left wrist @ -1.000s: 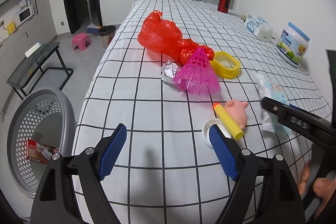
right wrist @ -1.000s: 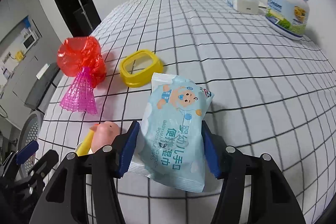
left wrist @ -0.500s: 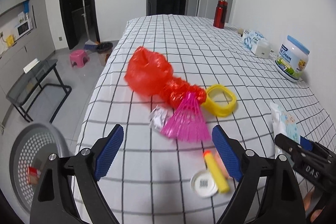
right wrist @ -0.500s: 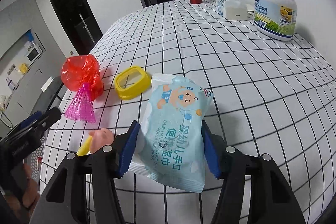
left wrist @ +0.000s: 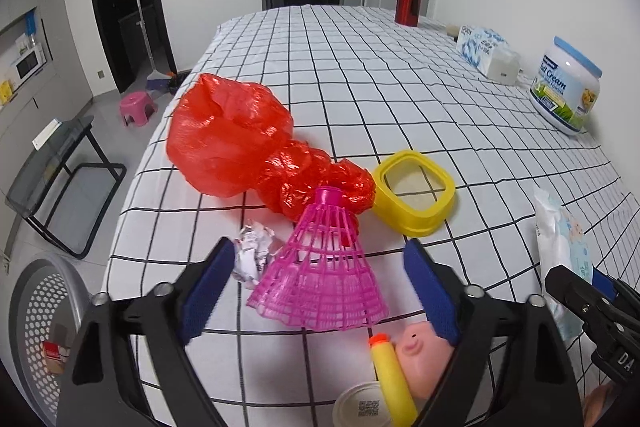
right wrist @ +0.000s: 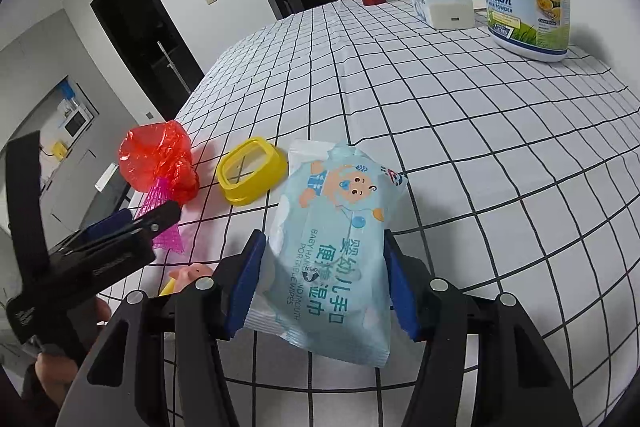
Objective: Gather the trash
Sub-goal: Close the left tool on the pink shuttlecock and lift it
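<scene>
My right gripper point(right wrist: 322, 281) has its blue-padded fingers point(right wrist: 245, 283) closed partway on a pale blue soft plastic pack of baby wipes point(right wrist: 336, 247), both pads pressing its sides and the pack lifted clear of the checked white cloth covering the surface point(right wrist: 480, 147). My left gripper point(left wrist: 320, 291) is wide apart and holds nothing; its fingers point(left wrist: 208, 291) have just been closing a little, and between them on the cloth lies the pink plastic-mesh shuttlecock point(left wrist: 324, 275), not touched by either pad as far as I can see.

Just beside the shuttlecock's left edge sits a small crumpled ball of white paper point(left wrist: 256, 251), and behind its cork end, touching it, the crumpled red plastic bag point(left wrist: 240, 143). Those look to me like the trash. The grey perforated basket point(left wrist: 36, 327) stands on the floor off the left edge of the surface, with a small carton already in it.

The risks I judge from here: if I close the left fingers where they are, I take the shuttlecock instead of the paper ball, which sits close to my left pad. The red bag touches the shuttlecock, so dragging one may pull the other. The pink pig toy point(left wrist: 420, 359) and yellow foam dart point(left wrist: 390, 375) lie near my right pad and could be knocked. The wipes pack is slick and soft, and may slip.
</scene>
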### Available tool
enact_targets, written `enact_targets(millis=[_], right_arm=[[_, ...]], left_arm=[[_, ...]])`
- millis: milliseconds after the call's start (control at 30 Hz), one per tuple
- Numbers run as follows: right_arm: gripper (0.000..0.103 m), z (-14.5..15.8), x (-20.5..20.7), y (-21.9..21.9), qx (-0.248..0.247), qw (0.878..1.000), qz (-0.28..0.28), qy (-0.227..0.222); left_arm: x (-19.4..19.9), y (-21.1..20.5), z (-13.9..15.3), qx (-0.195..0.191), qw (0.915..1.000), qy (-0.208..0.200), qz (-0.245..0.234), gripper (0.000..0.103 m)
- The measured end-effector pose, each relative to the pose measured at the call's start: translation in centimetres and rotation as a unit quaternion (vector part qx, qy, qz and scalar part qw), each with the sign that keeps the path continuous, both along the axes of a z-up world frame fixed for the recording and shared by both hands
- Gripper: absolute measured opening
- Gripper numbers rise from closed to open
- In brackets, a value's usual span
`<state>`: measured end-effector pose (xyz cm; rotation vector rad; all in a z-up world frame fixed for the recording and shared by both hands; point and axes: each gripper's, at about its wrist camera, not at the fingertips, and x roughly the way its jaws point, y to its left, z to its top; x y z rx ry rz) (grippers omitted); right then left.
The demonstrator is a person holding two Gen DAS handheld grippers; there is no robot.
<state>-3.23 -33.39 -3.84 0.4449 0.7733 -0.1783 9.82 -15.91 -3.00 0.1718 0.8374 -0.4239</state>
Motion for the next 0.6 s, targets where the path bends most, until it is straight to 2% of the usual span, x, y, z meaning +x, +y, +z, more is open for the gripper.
enact_targets(millis=[67, 133, 267, 600], right_arm=[[0.056, 0.0, 0.0, -0.1, 0.001, 1.000, 0.002, -0.001], [0.056, 0.0, 0.0, -0.1, 0.001, 1.000, 0.004, -0.002], [0.056, 0.0, 0.0, -0.1, 0.004, 1.000, 0.005, -0.001], [0.056, -0.1, 0.2, 0.4, -0.002, 1.000, 0.012, 0.001]], left_arm=[[0.0, -0.1, -0.3, 0.002, 1.0000, 0.005, -0.004, 0.063], [-0.2, -0.2, -0.5, 0.006, 0.9999, 0.009, -0.006, 0.056], [-0.7, -0.1, -0.3, 0.005, 0.9999, 0.006, -0.010, 0.047], [-2.5, 1.8, 1.3, -0.013, 0.9999, 0.000, -0.005, 0.047]])
